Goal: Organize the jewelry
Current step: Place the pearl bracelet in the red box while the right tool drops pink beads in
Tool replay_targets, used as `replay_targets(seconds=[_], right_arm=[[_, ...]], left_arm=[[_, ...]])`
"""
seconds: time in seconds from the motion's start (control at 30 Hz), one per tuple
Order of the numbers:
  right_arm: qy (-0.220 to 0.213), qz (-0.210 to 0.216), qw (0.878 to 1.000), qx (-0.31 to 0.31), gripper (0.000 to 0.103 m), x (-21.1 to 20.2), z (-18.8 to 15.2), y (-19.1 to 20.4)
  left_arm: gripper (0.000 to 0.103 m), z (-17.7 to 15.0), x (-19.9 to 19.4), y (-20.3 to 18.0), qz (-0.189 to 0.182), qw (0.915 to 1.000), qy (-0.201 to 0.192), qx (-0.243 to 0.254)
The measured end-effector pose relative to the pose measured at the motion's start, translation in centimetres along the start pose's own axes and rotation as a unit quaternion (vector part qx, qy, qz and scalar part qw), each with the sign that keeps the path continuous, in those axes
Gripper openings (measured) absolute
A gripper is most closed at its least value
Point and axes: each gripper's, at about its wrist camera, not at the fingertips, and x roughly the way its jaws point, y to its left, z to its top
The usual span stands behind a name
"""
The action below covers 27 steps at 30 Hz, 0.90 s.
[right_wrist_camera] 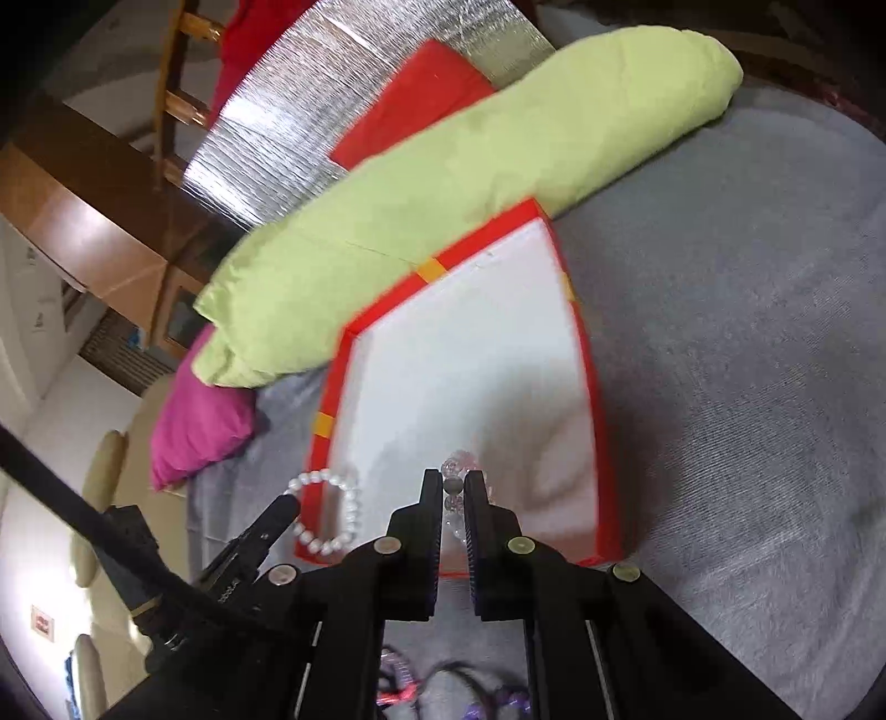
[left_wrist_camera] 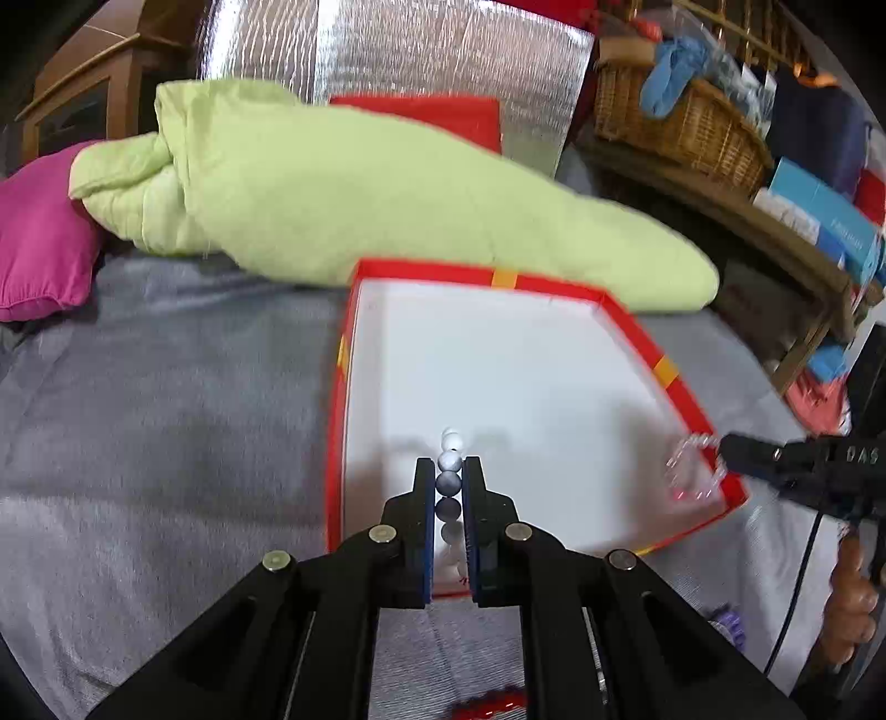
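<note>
Your left gripper [left_wrist_camera: 448, 471] clamps the pearl bracelet [left_wrist_camera: 449, 462]; your right gripper [right_wrist_camera: 449, 487], at three o'clock, grips the clear bracelet [right_wrist_camera: 455, 471] over the red box [left_wrist_camera: 673, 382].

Red-rimmed white box [left_wrist_camera: 686, 387], lime-green pillow [left_wrist_camera: 387, 194], grey bedspread [left_wrist_camera: 166, 415]

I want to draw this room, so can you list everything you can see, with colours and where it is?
Box: one, red rim, white inside, on the grey blanket.
Grey blanket: one, covers the bed.
Green quilt: one, rolled, behind the box.
Pink pillow: one, beside the quilt's end.
Red cushion: one, behind the quilt.
Silver sheet: one, at the back.
Basket: one, brown wicker, on a shelf beside the bed.
White bead bracelet: one, hanging from the left tongs over the box edge.
Clear bead bracelet: one, pinkish, in the right tongs.
Left tongs: black, shut on the white beads.
Right tongs: black, shut on the clear beads.
Hand: one, holding the right tongs.
</note>
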Motion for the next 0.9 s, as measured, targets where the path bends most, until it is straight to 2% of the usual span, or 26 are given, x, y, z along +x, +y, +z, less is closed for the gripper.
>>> replay_targets(seconds=[0.07, 0.1, 0.13, 0.17, 0.2, 0.23, 0.37, 0.47, 0.53, 0.6, 0.63, 0.8, 0.87, 0.9], right_arm=[[-0.003, -0.005, 1.0, 0.005, 0.012, -0.2, 0.3, -0.2], [-0.005, -0.007, 1.0, 0.006, 0.017, -0.4, 0.4, -0.3], [-0.009, -0.007, 1.0, 0.007, 0.03, -0.7, 0.5, -0.4], [-0.014, -0.011, 1.0, 0.008, 0.039, -1.0, 0.6, -0.5], [-0.023, -0.015, 1.0, 0.011, 0.059, -1.5, 0.6, -0.7], [-0.032, -0.014, 0.999, 0.014, 0.065, -1.9, 0.6, -0.9], [-0.059, -0.019, 0.998, 0.021, 0.065, -3.8, 0.8, -1.9], [-0.048, -0.047, 0.997, 0.043, 0.062, -3.7, 0.6, -3.0], [-0.03, -0.051, 0.997, 0.058, 0.045, -3.2, 0.3, -3.6], [-0.01, -0.056, 0.996, 0.065, 0.039, -2.3, -0.1, -3.8], [-0.003, -0.054, 0.996, 0.066, 0.032, -2.0, -0.2, -3.7], [-0.008, -0.074, 0.996, 0.047, 0.032, -1.3, -0.2, -2.8], [-0.006, -0.07, 0.996, 0.056, 0.032, -1.2, -0.1, -3.1], [-0.006, -0.065, 0.996, 0.062, 0.032, -1.3, -0.1, -3.2]], left_arm=[[0.01, -0.3, 0.5, 0.4, 0.003, 0.9999, 0.015, -0.006], [0.01, -0.5, 0.8, 0.7, 0.0, 0.9996, 0.025, -0.015], [0.01, -0.7, 1.0, 0.8, -0.001, 0.9991, 0.035, -0.022], [0.01, -0.9, 1.3, 0.9, -0.003, 0.9986, 0.044, -0.028], [0.01, -1.2, 1.7, 0.9, -0.002, 0.9979, 0.056, -0.031], [0.01, -1.5, 1.9, 0.8, 0.0, 0.9975, 0.064, -0.03], [0.01, -1.7, 1.9, -0.2, 0.013, 0.9978, 0.064, -0.009], [0.01, -2.1, 1.7, -0.8, 0.02, 0.9974, 0.068, -0.004], [0.01, -2.2, 1.6, -1.3, 0.025, 0.9972, 0.07, 0.001], [0.01, -2.3, 1.5, -1.4, 0.023, 0.9972, 0.072, 0.001], [0.01, -2.3, 1.4, -1.4, 0.021, 0.9971, 0.073, -0.002], [0.011, -2.2, 1.3, -1.1, 0.028, 0.997, 0.072, -0.007], [0.015, -2.2, 1.1, -1.0, 0.035, 0.9969, 0.07, -0.009], [0.021, -2.3, 0.8, -0.9, 0.035, 0.9969, 0.07, -0.01]])
